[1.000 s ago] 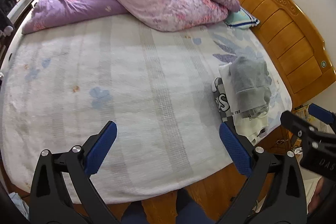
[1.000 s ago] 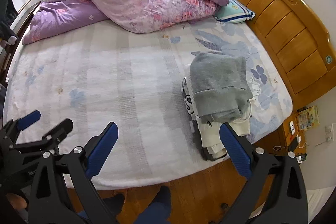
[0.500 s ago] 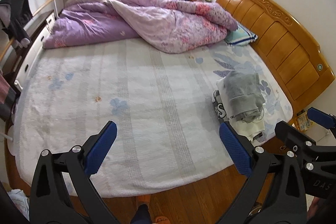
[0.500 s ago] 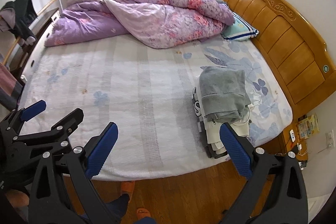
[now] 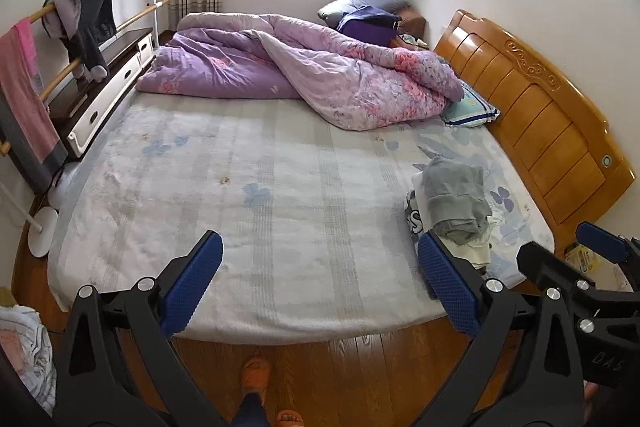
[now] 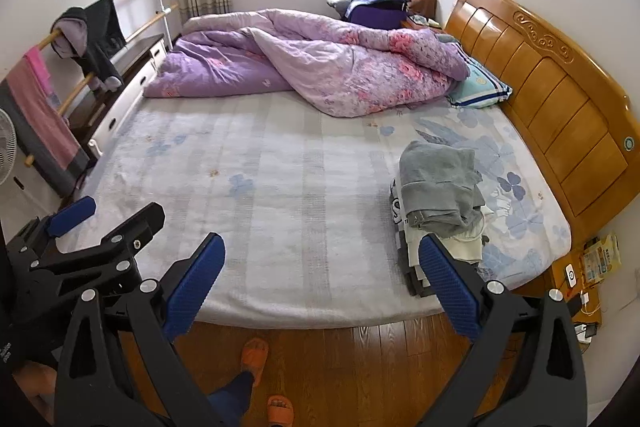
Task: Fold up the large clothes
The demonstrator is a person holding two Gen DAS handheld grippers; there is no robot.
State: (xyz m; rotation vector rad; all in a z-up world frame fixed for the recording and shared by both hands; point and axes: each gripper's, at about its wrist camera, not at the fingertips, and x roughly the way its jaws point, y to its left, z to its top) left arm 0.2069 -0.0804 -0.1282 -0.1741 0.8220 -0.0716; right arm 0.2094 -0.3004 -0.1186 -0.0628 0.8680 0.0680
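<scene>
Left wrist view
Left gripper (image 5: 318, 285): jaws wide apart, holding nothing.
Folded clothes stack (image 5: 454, 209): on bed (image 5: 280, 195), 3 o'clock, near headboard (image 5: 540, 119).

Right wrist view
Right gripper (image 6: 320, 285): jaws spread, holding nothing.
Folded clothes stack (image 6: 438, 187): 3 o'clock on bed (image 6: 280, 187).
Quilt (image 6: 320, 67): 12 o'clock.

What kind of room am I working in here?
A home bedroom, it seems: a large bed with a wooden headboard, a rumpled purple quilt, and folded clothes stacked on the mattress.
</scene>
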